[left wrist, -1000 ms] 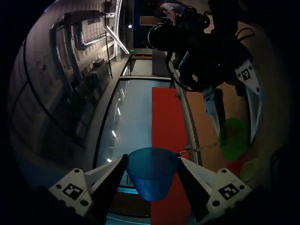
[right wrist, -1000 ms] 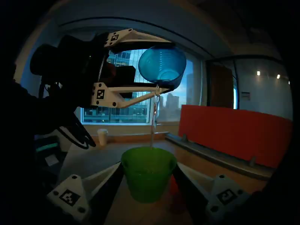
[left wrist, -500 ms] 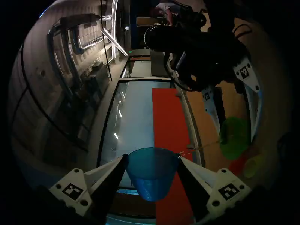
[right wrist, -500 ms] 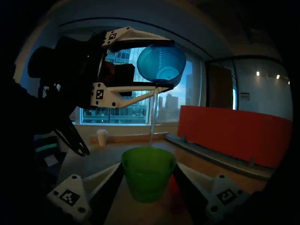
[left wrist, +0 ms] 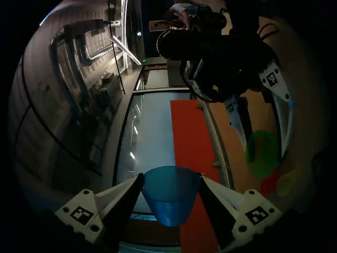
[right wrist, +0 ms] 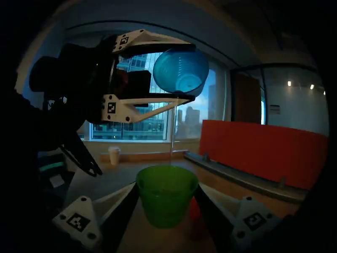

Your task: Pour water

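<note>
Between the fingers of the left gripper (left wrist: 170, 179), a blue cup (left wrist: 170, 198) is sitting clamped, both fingers pressing on its sides. In the right gripper view, this left gripper (right wrist: 191, 71) is hanging high above the table and is holding the blue cup (right wrist: 181, 71) tipped steeply. A thin thread of water (right wrist: 172, 135) is falling from the cup's low edge.

The right gripper (right wrist: 167, 187) is squeezing a green cup (right wrist: 166, 198) upright between both fingers, directly under that thread. The water is landing inside its rim. In the left gripper view, the green cup (left wrist: 262, 154) is showing off to the right, between the right gripper's white fingers.

A small red thing (right wrist: 193, 208) is lying just behind the green cup, too hidden to identify. Below both is stretching a brown wooden tabletop (right wrist: 177, 236). A long red panel (right wrist: 265, 156) is running along the table's far right edge. Behind the table, a wide window (right wrist: 143, 122) is showing city buildings and a dim blue sky. A white paper cup (right wrist: 113, 155) is standing on the sill. Small ceiling lights (right wrist: 290, 83) are glowing in the room to the right.
</note>
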A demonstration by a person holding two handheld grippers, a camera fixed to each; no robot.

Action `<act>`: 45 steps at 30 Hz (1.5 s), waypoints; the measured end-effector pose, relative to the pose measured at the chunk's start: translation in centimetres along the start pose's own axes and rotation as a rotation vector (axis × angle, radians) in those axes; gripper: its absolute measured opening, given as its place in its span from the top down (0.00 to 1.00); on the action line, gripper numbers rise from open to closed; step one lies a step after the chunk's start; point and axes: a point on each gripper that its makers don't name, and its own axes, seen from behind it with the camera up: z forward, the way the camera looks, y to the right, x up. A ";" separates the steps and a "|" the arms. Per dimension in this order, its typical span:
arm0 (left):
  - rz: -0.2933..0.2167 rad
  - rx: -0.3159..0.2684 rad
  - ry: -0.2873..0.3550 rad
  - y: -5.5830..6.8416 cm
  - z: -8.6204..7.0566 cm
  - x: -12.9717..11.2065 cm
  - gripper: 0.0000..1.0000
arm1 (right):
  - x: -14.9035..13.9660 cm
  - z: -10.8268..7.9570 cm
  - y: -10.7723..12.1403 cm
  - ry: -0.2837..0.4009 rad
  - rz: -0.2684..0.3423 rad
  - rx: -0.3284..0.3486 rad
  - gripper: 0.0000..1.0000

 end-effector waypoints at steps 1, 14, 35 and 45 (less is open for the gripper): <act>0.002 0.000 0.000 0.0 0.0 0.0 0.10 | 0.0 0.0 0.0 0.000 0.000 0.000 0.10; 0.032 0.008 0.012 -0.2 0.0 0.5 0.10 | 0.4 0.1 0.1 0.005 -0.002 -0.002 0.10; -0.047 -0.011 0.009 -0.3 0.6 -0.3 0.10 | 0.4 -0.1 0.2 0.013 0.001 -0.008 0.10; -0.267 -0.013 0.021 0.2 0.7 -0.9 0.10 | 0.5 -0.1 0.3 0.019 0.004 -0.014 0.10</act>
